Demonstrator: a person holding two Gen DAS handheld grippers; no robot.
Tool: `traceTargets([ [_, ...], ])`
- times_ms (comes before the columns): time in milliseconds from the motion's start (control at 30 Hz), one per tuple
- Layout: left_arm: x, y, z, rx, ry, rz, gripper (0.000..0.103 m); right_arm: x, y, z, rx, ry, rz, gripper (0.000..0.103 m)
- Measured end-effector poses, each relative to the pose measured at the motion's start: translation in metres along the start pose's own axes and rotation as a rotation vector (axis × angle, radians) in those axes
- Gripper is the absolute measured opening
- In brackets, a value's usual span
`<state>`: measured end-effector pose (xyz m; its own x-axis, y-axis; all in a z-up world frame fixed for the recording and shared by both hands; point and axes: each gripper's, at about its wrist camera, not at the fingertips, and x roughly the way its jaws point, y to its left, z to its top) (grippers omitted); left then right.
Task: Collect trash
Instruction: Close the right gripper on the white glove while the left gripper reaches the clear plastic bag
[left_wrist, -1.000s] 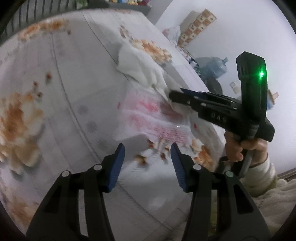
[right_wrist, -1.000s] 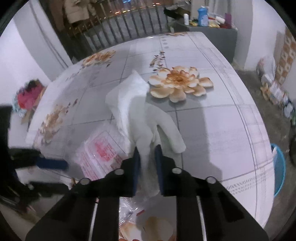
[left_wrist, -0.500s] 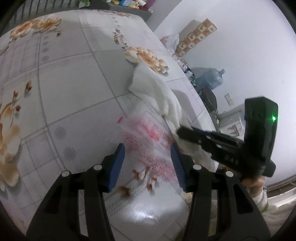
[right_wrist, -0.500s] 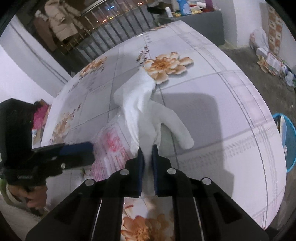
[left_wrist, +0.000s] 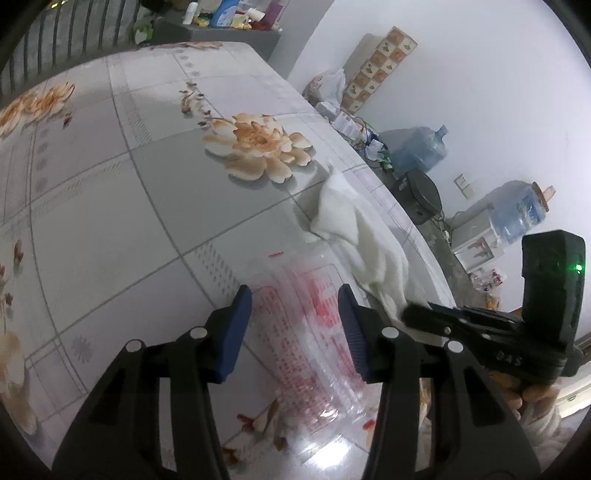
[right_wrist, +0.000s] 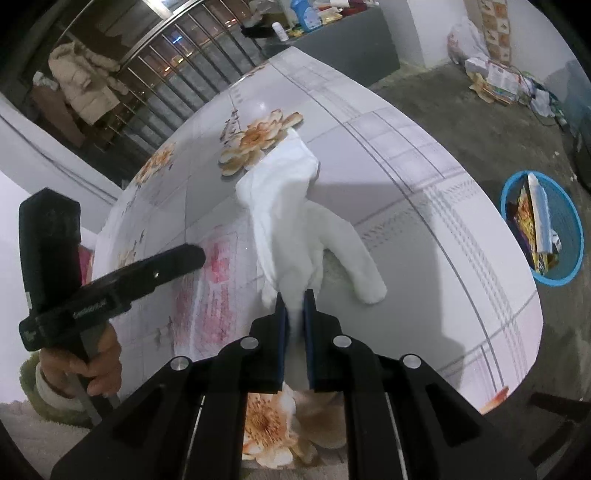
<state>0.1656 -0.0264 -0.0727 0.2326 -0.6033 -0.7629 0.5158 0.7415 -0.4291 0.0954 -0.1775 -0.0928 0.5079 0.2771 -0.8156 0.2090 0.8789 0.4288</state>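
Both grippers have slid across the flower-printed tabletop (left_wrist: 110, 206) since a second ago. Left gripper (left_wrist: 295, 325), jaws half spread, hovers over the clear plastic wrapper with red print (left_wrist: 314, 332). Right gripper (right_wrist: 294, 314), at three o'clock, pinches the crumpled white tissue (right_wrist: 291, 221) tight. A blue plastic basket (right_wrist: 570, 229) holding rubbish stands on the floor.

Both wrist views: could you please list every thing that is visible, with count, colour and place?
tissue: one, white, on table, one end in right jaws
wrapper: one, clear with red print, on table beside tissue
table: one, grey-white floral cover
basket: one, blue, on floor, holding trash
water jugs: two, blue, by wall
left gripper: black, jaws closing over wrapper
right gripper: black, shut on tissue
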Motion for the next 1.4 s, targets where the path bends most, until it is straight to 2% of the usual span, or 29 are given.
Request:
traceTargets([
  [167, -0.002, 0.001, 0.003, -0.031, 0.01, -0.003, 0.044, 0.003, 0.001, -0.005, -0.012, -0.011, -0.01, 0.009],
  [333, -0.024, 0.01, -0.007, -0.053, 0.005, -0.013, 0.047, 0.003, 0.0, -0.005, -0.016, -0.016, -0.013, 0.009],
  [500, -0.037, 0.013, -0.021, -0.097, 0.053, -0.085, 0.05, 0.002, -0.004, -0.008, 0.001, -0.02, 0.009, 0.009],
  [700, -0.024, 0.009, -0.04, -0.15, 0.144, -0.159, 0.05, 0.002, -0.009, -0.008, 0.018, -0.021, 0.035, 0.009],
  [1000, -0.009, -0.002, -0.039, -0.153, 0.148, -0.232, 0.049, 0.003, -0.012, -0.009, 0.04, -0.023, 0.066, 0.009],
  [1267, -0.029, 0.006, -0.04, -0.134, 0.11, -0.142, 0.049, 0.004, -0.019, -0.006, 0.077, -0.014, 0.107, 0.009],
  [1400, -0.036, 0.008, -0.039, -0.109, 0.101, -0.078, 0.05, -0.009, -0.014, -0.002, 0.068, -0.054, 0.143, 0.009],
])
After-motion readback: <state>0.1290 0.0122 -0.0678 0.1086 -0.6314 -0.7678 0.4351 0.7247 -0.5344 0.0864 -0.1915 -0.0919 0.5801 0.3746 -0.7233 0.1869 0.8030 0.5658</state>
